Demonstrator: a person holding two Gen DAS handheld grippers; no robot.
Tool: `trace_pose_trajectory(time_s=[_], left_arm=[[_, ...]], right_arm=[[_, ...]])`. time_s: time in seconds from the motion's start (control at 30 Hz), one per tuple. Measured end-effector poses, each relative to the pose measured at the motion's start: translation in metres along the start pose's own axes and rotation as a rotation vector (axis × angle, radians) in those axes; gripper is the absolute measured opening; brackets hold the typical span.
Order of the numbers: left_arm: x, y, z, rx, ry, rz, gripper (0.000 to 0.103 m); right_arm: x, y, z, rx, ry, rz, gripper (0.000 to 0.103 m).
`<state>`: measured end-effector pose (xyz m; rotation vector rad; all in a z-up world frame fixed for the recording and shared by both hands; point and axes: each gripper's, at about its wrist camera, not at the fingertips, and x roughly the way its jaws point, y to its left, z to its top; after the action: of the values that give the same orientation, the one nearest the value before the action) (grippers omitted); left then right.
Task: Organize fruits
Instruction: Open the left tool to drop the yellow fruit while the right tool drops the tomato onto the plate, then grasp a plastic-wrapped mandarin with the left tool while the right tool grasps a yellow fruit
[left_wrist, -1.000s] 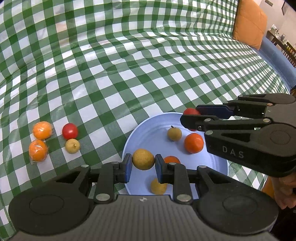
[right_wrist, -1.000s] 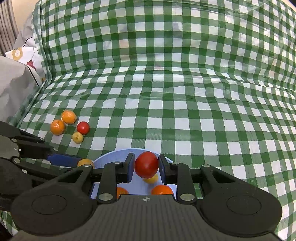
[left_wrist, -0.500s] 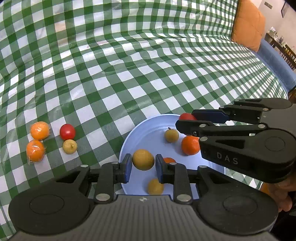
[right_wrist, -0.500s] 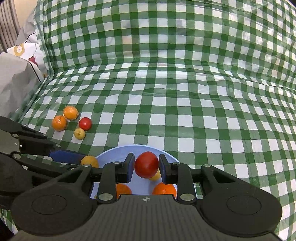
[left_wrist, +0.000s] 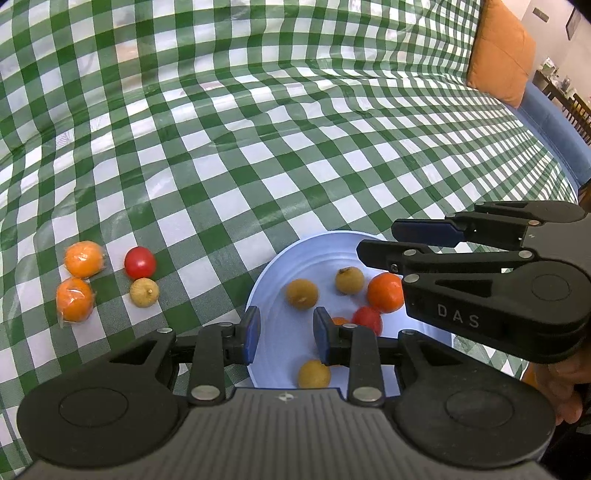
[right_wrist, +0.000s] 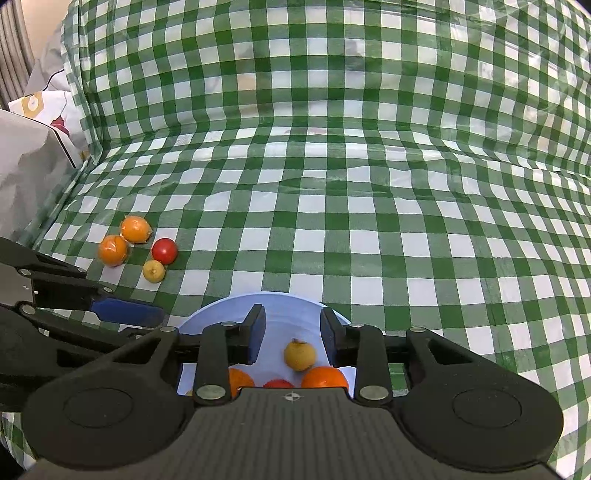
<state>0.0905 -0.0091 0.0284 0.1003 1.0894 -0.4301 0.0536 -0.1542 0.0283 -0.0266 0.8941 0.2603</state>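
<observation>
Both my hand-held grippers hang over the plate (left_wrist: 266, 295) with nothing in them; my left hand-held gripper (left_wrist: 283, 334) has its blue pads spread wide with only bare plate between them, and my right hand-held gripper (right_wrist: 291, 334) is just as wide open, a yellow fruit (right_wrist: 300, 355) lying on the plate below the gap, not gripped. I judge the step in hand to be the end of a drop-off into the plate; the fetch of the remaining fruit comes next.

The plate is pale blue, sitting on the green checked cloth (left_wrist: 295, 147) over the desk; in the left view I count 3 tan-yellow fruits, 1 orange (left_wrist: 385, 292), 1 tomato (left_wrist: 366, 320) and a sliver of another orange one behind my right pad.

4 pieces wait on the cloth to the left, well apart from the plate: 2 wrapped oranges (left_wrist: 83, 259) side by side, a red tomato (left_wrist: 139, 263) and a small yellow fruit (left_wrist: 144, 292) touching it.

Next I should swing my left hand-held gripper out to that cluster; the pieces sit tight together, so I need to come down around 1 only; the wrap looks slippery, and round fruit may roll if nudged.
</observation>
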Motion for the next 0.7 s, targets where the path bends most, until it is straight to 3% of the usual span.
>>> trace_pose_trajectory(time_s=[0.7], left_arm=[[-0.013, 0.024, 0.006, -0.090, -0.040, 0.032, 0.035]], right_arm=[[0.003, 0.025, 0.018, 0.042, -0.064, -0.002, 0.035]])
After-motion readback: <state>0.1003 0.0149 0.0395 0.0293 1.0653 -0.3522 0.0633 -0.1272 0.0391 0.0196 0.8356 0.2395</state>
